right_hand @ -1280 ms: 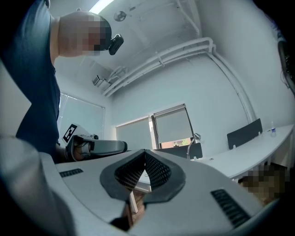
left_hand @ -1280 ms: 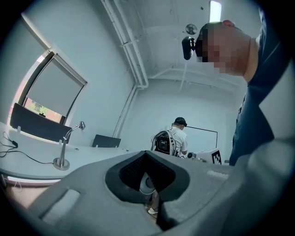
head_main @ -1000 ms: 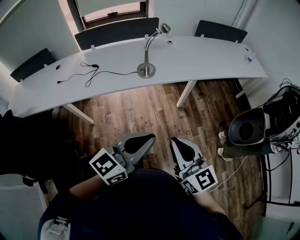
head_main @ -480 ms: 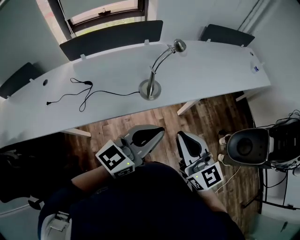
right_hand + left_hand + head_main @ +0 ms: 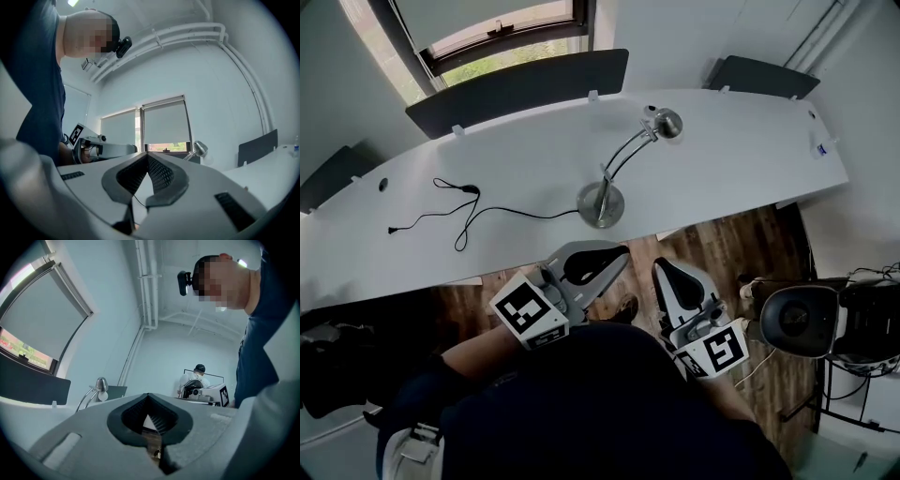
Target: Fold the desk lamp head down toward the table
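A silver desk lamp stands on the white desk (image 5: 750, 150): round base (image 5: 601, 202), curved neck, head (image 5: 666, 122) raised toward the back right. The lamp head also shows in the left gripper view (image 5: 101, 384) and the right gripper view (image 5: 200, 148). My left gripper (image 5: 619, 255) and right gripper (image 5: 663, 272) are held close to the body, in front of the desk's near edge, both shut and empty. Both are short of the lamp.
A black cable (image 5: 455, 211) with a plug lies on the desk left of the lamp. Dark chair backs (image 5: 520, 84) stand behind the desk under a window. An office chair (image 5: 802, 319) is at the right over wood floor. A second person sits far off (image 5: 197, 376).
The desk and lamp have come closer and lower in the head view as I moved toward them. Both grippers stayed shut and kept their place by the body.
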A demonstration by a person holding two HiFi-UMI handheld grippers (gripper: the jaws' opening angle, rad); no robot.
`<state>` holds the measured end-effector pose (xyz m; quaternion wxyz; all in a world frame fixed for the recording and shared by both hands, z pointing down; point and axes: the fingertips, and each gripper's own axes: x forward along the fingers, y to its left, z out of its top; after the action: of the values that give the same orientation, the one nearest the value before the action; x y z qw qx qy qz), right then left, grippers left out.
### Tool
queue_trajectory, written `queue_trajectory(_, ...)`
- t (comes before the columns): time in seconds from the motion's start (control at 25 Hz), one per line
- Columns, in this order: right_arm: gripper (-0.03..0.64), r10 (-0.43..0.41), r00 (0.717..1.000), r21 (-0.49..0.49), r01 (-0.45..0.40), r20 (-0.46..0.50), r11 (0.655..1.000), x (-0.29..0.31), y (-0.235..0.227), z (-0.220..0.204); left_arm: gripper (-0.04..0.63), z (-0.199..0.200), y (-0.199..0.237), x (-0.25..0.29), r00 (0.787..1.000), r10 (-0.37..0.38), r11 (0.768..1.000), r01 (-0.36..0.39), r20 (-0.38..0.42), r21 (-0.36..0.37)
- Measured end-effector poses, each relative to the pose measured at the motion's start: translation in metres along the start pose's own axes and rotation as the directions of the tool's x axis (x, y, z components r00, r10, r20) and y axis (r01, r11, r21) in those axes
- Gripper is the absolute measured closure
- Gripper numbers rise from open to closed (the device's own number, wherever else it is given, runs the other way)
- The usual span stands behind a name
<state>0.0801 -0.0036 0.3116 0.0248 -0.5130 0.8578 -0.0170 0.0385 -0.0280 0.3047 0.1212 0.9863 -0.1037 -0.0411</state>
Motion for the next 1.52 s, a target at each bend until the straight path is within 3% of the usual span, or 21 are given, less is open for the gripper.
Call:
queue_trajectory(0.24, 0.606, 0.059, 0.998, -0.018, -0.059, -0.001, 0.998, 0.011, -0.037, 0.008, 0.594, 0.002, 0.016, 0.027, 0.996, 0.085, 0.996, -0.085, -0.021, 0.019)
queue_trajectory(0.48, 0.606, 0.117, 0.993, -0.012, -0.117, 0.014, 0.993, 0.018, -0.072, 0.012, 0.594, 0.009, 0.022, 0.059, 0.991, 0.136, 0.990, -0.137, 0.013, 0.036)
queue_trajectory(0.8, 0.606, 0.201, 0.979, -0.007, -0.201, 0.035, 0.980, 0.014, -0.079, 0.006, 0.594, -0.012, 0.019, 0.072, 0.978, 0.208, 0.975, -0.205, -0.026, 0.087)
queue_trajectory(0.92, 0.606, 0.218, 0.975, 0.002, -0.218, 0.039, 0.976, 0.018, -0.086, 0.002, 0.594, -0.016, 0.023, 0.076, 0.969, 0.245, 0.967, -0.242, -0.028, 0.075)
queue_trajectory(1.12, 0.606, 0.199, 0.980, 0.002, -0.199, 0.020, 0.980, 0.024, -0.092, -0.007, 0.594, -0.030, 0.039, 0.071, 0.964, 0.261, 0.963, -0.257, -0.044, 0.078)
queue_trajectory(1.52, 0.604, 0.113, 0.992, -0.053, -0.116, -0.056, 0.992, 0.073, -0.090, -0.008, 0.594, -0.030, 0.092, 0.045, 0.977, 0.215, 0.976, -0.215, -0.009, 0.043)
